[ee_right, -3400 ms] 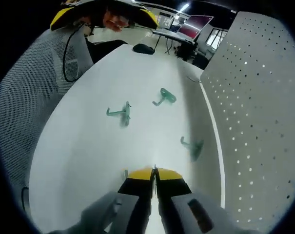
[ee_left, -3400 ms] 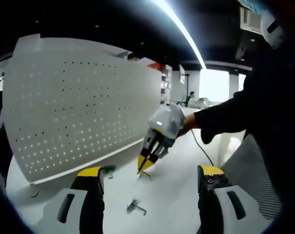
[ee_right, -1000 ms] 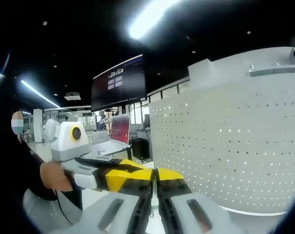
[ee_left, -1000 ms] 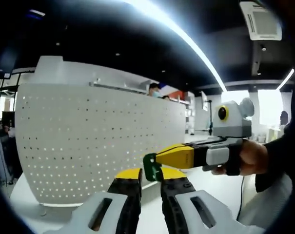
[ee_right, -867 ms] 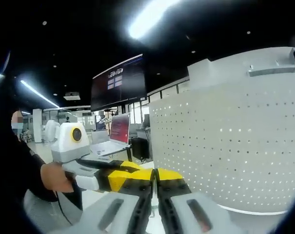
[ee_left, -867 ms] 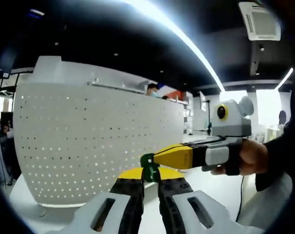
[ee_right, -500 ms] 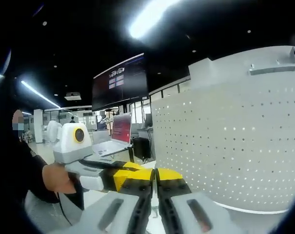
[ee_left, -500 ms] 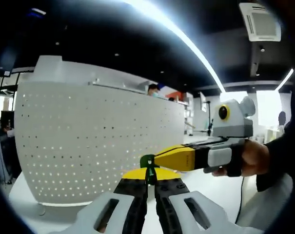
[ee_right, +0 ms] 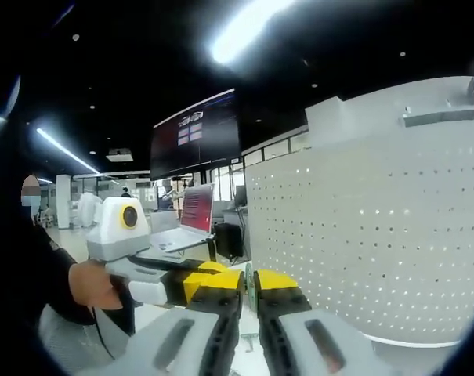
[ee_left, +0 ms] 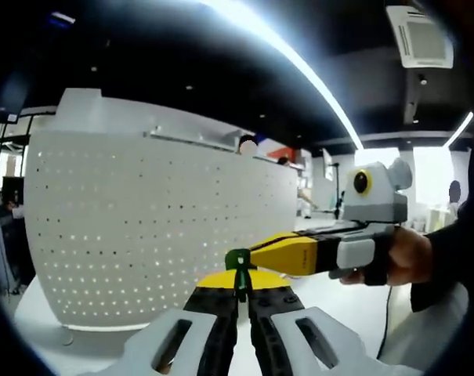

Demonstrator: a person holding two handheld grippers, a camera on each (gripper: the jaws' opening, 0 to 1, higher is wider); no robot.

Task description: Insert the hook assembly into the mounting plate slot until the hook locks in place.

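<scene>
**Holding the green hook before the pegboard**

Standing upright ahead of both grippers, the white perforated mounting plate [ee_left: 154,227] fills the space left of the left gripper [ee_left: 238,291] and right of the right gripper [ee_right: 249,291]. The left gripper's jaws are clamped together on the small green hook [ee_left: 237,261], which pokes up just above their yellow tips. The right gripper reaches in from the side, its tip touching or just beside the hook; its own jaws stand slightly apart, a sliver of green between them.
</scene>
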